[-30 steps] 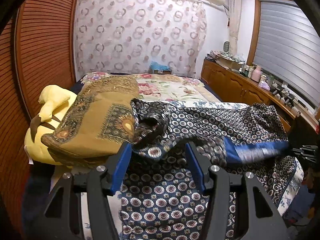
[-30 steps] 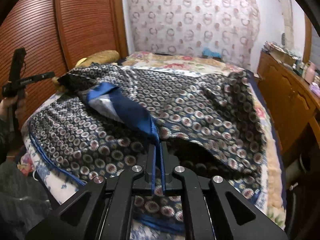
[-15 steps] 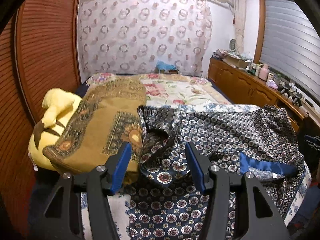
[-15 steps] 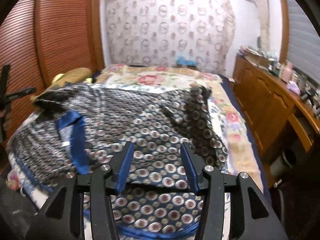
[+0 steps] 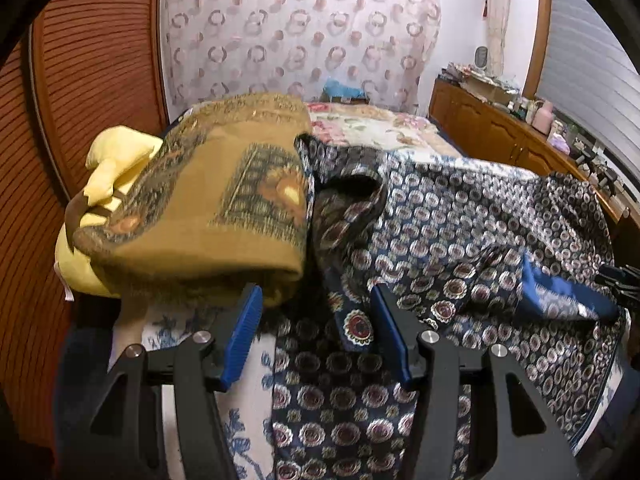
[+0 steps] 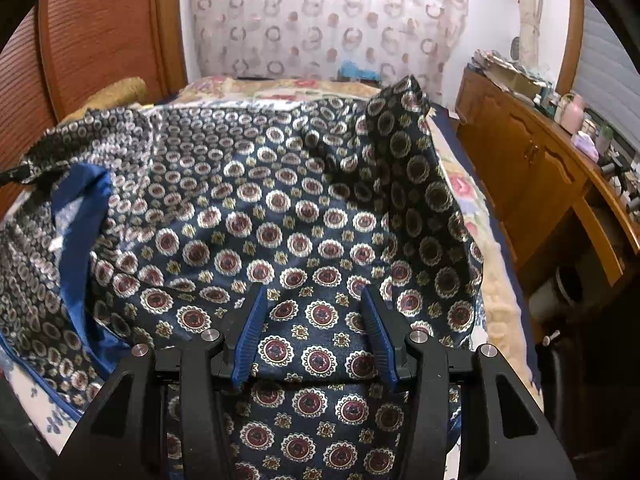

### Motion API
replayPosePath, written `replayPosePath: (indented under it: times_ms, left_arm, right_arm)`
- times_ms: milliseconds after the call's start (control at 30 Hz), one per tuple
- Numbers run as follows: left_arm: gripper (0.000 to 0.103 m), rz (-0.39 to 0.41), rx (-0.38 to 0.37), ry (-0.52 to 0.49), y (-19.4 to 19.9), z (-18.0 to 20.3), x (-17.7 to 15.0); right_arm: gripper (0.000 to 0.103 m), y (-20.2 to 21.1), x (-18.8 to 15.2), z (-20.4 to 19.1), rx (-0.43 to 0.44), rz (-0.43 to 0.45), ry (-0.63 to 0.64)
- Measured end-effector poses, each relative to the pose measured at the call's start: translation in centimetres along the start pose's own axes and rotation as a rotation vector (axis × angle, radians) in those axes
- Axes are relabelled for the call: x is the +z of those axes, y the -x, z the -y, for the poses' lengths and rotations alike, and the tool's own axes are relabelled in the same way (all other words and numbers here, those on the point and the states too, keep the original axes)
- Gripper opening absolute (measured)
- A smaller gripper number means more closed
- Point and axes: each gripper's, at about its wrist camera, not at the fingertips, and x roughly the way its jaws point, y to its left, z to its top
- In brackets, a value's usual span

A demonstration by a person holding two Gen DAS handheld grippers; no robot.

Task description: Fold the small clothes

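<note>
A: Both the left claw (image 5: 316, 332) and the right claw (image 6: 312, 336) are held apart, nothing gripped

B: The patterned cloth (image 6: 280, 220) is spread rumpled on the bed (image 6: 460, 188); opposite corners should be pinched evenly, then lifted together

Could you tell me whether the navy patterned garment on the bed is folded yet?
Not yet: the navy patterned garment lies mostly spread and rumpled, one corner standing up.

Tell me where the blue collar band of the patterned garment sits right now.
In the right wrist view the blue collar band lies at far left on the patterned garment; in the left wrist view it shows at right, near the bed's edge.
</note>
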Motion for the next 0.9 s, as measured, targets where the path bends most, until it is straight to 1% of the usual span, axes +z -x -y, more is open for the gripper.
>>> replayPosePath:
  times_ms: [133,300,333,367,400,433,500,533,567,600,667,733,767,800,833,867,900]
  left_arm:
    - [0.055,-0.034,-0.020,0.010,-0.6,-0.2,-0.7]
    - [0.054,-0.015,-0.060,-0.001,-0.1,0.6,-0.8]
    - [0.047,-0.011,-0.069,-0.006,0.1,0.8,-0.6]
    - [0.044,-0.011,-0.074,-0.010,0.2,0.9,-0.6]
    - [0.039,-0.010,-0.079,-0.015,0.2,1.0,-0.5]
    - [0.031,-0.009,-0.085,-0.019,0.2,1.1,-0.5]
    - [0.025,-0.013,-0.093,-0.021,0.2,1.1,-0.6]
    - [0.021,-0.019,-0.097,-0.020,0.0,1.1,-0.5]
    - [0.020,-0.023,-0.101,-0.018,-0.1,1.0,-0.6]
    - [0.017,-0.028,-0.103,-0.016,-0.2,1.0,-0.6]
    - [0.012,-0.032,-0.108,-0.019,-0.3,0.9,-0.7]
    - [0.003,-0.033,-0.125,-0.020,-0.3,0.9,-0.7]
    - [0.002,-0.029,-0.135,-0.023,-0.1,0.9,-0.7]
    - [0.001,-0.018,-0.150,-0.025,0.2,1.0,-0.7]
    - [0.000,-0.010,-0.161,-0.027,0.6,1.1,-0.6]
    - [0.000,0.001,-0.165,-0.029,1.0,1.1,-0.5]
    - [0.000,0.014,-0.170,-0.030,1.5,1.2,-0.4]
  right_arm:
    - [0.049,0.0,-0.1,-0.3,-0.011,0.005,0.008]
    - [0.049,1.3,0.0,0.0,-0.035,0.062,-0.002]
    - [0.049,1.9,0.1,0.5,-0.043,0.083,-0.016]
    - [0.049,2.4,0.1,1.0,-0.049,0.098,-0.029]
    - [0.049,3.0,0.3,1.8,-0.057,0.115,-0.045]
    - [0.049,3.3,0.4,2.4,-0.064,0.121,-0.054]
    - [0.049,3.5,0.6,3.4,-0.084,0.121,-0.066]
    - [0.049,3.4,0.7,3.9,-0.099,0.118,-0.071]
    - [0.049,3.3,0.8,4.3,-0.105,0.112,-0.076]
    - [0.049,2.9,0.8,4.9,-0.105,0.100,-0.083]
    - [0.049,2.2,0.7,5.5,-0.098,0.075,-0.092]
    - [0.049,1.2,0.4,5.9,-0.089,0.040,-0.092]
    - [0.049,0.7,0.3,6.0,-0.078,0.020,-0.094]
    - [0.046,0.3,0.2,6.0,-0.069,0.009,-0.095]
    - [0.040,0.2,0.0,6.0,-0.054,0.003,-0.094]
    - [0.020,0.1,0.0,6.0,-0.041,0.002,-0.089]
    - [0.007,0.3,0.0,6.0,-0.029,0.005,-0.085]
